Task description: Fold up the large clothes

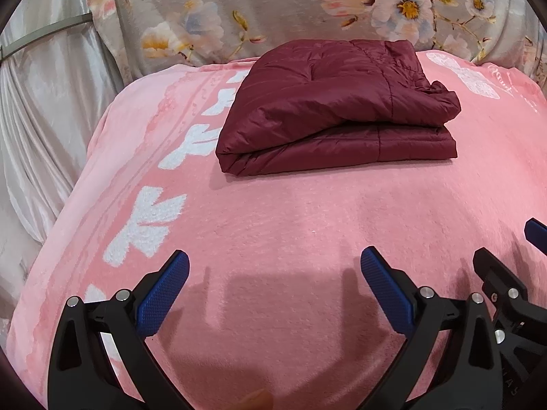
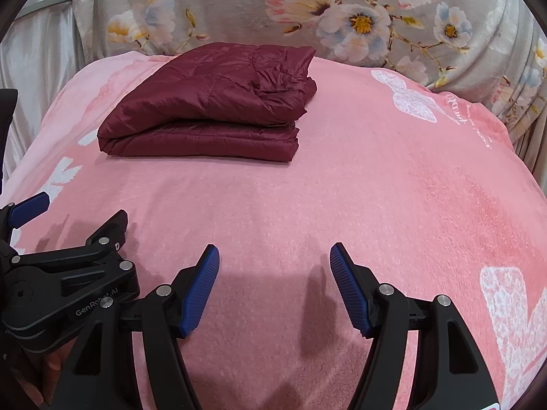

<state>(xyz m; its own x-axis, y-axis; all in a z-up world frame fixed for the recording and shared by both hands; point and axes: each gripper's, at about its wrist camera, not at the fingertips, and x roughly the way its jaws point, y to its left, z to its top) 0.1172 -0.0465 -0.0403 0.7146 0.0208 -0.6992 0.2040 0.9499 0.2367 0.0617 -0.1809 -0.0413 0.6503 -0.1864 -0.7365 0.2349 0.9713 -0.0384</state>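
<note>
The maroon jacket lies folded in a thick stack at the far side of the pink blanket, well apart from both grippers. The left gripper and right gripper hover low over bare blanket, each spread wide and holding nothing. The slick, puffy fabric looks likely to spring open or slide; its rumpled right top layer could slump if nudged. A floral cloth hangs behind, a grey curtain at left; nothing blocks the way.
</note>
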